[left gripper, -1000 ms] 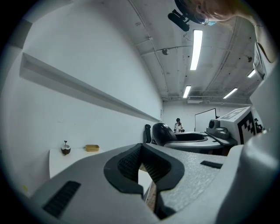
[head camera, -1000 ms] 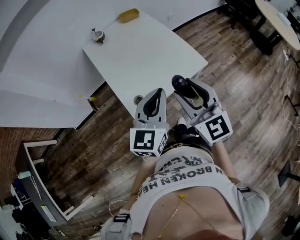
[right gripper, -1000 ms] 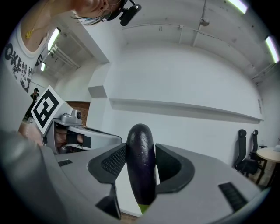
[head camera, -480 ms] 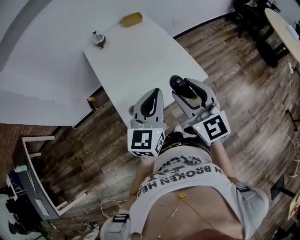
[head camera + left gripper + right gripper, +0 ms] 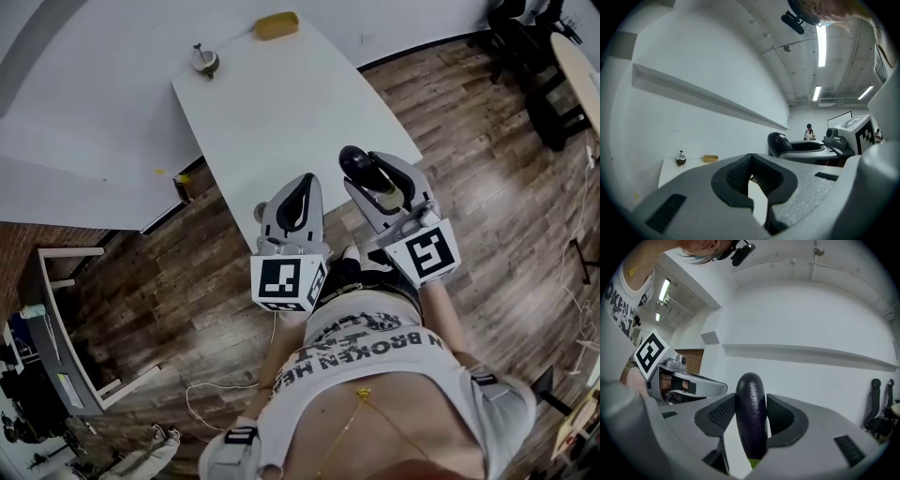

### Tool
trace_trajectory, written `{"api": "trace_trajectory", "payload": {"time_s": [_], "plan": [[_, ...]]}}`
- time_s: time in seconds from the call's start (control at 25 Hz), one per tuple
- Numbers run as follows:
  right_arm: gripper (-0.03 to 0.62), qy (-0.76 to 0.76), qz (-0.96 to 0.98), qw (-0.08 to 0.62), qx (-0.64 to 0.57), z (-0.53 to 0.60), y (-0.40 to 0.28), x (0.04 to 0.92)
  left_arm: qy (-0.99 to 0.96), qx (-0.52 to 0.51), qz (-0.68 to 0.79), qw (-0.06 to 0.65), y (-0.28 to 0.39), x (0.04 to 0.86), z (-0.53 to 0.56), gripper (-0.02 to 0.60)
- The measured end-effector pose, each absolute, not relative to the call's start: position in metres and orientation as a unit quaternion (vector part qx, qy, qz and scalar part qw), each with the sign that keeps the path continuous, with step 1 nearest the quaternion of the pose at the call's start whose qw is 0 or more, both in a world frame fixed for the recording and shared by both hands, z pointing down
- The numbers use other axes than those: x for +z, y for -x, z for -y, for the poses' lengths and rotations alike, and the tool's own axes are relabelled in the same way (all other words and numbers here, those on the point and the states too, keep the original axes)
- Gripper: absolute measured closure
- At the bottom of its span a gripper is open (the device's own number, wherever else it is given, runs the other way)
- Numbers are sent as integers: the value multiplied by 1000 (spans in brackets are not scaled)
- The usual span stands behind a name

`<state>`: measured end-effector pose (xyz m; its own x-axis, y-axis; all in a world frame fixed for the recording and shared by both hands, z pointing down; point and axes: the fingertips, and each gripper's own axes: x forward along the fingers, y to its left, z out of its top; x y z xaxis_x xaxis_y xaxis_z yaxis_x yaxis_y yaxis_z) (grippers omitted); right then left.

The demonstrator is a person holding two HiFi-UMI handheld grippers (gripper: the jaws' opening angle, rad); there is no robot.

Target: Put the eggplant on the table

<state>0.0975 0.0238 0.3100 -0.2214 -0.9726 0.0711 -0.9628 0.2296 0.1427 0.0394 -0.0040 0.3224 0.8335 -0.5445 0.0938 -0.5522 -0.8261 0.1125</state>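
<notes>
A dark purple eggplant (image 5: 751, 418) stands upright between the pads of my right gripper (image 5: 751, 401), which is shut on it. In the head view its dark tip (image 5: 355, 163) sticks out of the right gripper (image 5: 366, 174) just over the near edge of the white table (image 5: 281, 112). Beside it on the left, my left gripper (image 5: 305, 183) also reaches over that edge. The left gripper (image 5: 750, 159) is shut, its pad tips touching with nothing between them. The tabletop (image 5: 670, 171) lies ahead of it.
A yellow block (image 5: 277, 25) and a small round brown object with a stem (image 5: 204, 60) sit at the table's far end. A white wall ledge (image 5: 75, 187) runs left of the table. Dark chairs (image 5: 525, 37) stand at the right, and wood floor lies all round.
Both grippers have moved a little forward, toward the table, with the eggplant still held in the right one. The table now sits closer in the head view.
</notes>
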Motion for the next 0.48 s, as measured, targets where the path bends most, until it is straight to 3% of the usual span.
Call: {"api": "trace_trajectory", "payload": {"time_s": [0.48], "plan": [[387, -621, 780, 72, -37, 12, -77, 306, -960, 20, 275, 58, -26, 312, 42, 583]]}}
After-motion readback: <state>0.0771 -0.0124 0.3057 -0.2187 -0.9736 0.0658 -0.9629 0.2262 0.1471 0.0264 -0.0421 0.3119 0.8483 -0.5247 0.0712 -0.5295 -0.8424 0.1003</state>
